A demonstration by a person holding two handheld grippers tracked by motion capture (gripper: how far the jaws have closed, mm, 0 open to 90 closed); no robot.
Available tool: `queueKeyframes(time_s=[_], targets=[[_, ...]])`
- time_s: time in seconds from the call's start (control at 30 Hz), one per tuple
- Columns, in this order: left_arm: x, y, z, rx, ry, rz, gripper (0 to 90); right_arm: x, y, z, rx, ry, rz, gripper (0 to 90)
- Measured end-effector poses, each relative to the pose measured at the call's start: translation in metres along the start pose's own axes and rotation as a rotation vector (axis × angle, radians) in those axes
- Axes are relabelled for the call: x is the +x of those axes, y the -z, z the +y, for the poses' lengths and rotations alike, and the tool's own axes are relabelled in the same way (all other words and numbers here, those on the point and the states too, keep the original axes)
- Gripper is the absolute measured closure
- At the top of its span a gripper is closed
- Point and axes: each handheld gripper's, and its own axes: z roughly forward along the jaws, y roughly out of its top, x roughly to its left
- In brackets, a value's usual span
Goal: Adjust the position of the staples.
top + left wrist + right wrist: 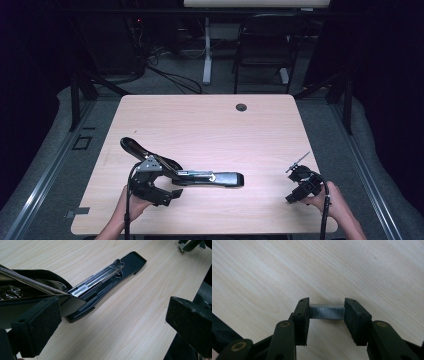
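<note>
Clamped end to end in the right claw point(326, 312): a short silvery strip of metal staples point(326, 312), low over the pale wooden counter point(210, 120) near its right edge. Spread wide, gripping nothing: the left claw point(112, 325), beside the raised top arm of the long black stapler point(110, 277) lying open at the counter's middle. Best kept level and square, then slid legs-down along the shiny channel, apparently empty though glare hides part. Ample bare wood between the two; front edge close by.
</note>
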Motion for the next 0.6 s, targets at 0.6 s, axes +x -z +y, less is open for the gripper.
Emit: queueKeyframes(time_s=[0.6], targets=[[0.0,0.0,0.0,-0.007,-0.001,0.009,0.2,0.018,0.001,0.04,-0.071,-0.009,0.026,56.9]])
